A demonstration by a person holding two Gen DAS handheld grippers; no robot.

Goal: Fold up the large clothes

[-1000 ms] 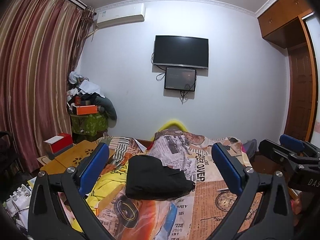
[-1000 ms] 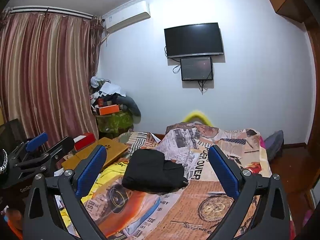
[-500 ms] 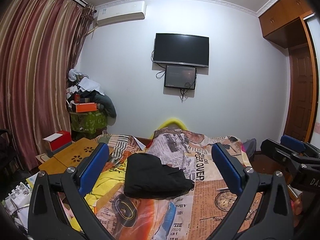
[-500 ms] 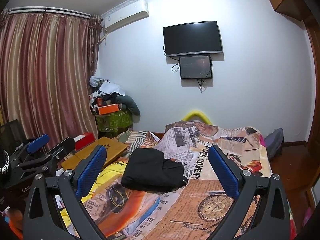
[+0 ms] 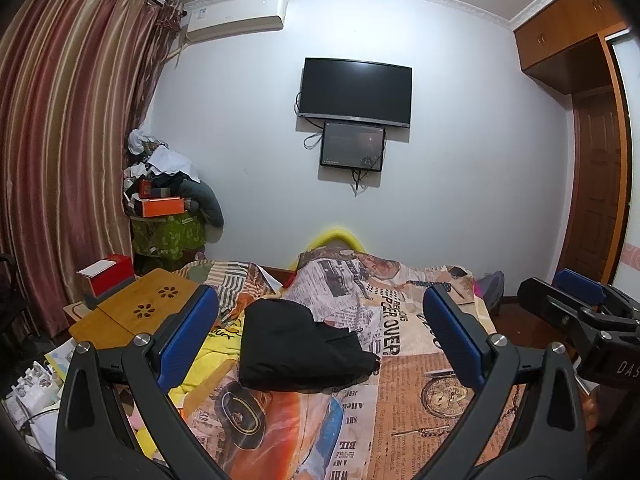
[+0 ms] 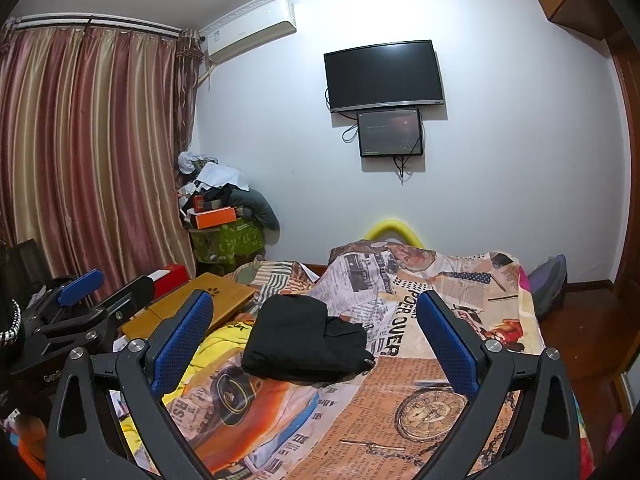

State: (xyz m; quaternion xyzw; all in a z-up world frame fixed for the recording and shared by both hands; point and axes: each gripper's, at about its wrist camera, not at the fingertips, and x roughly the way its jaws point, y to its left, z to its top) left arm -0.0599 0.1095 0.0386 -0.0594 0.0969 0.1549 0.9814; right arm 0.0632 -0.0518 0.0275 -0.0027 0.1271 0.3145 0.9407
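Faintly, bedspread [image 5: 404,364] print reads "PER OVER".

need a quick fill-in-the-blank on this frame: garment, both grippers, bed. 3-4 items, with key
1. The black garment lies on the ____ with the newspaper-print cover.
2. The left gripper and the right gripper are both ____.
3. The garment's colour is ____.
4. Neither gripper's fingers ____ the garment.

Missing words: bed; open; black; touch
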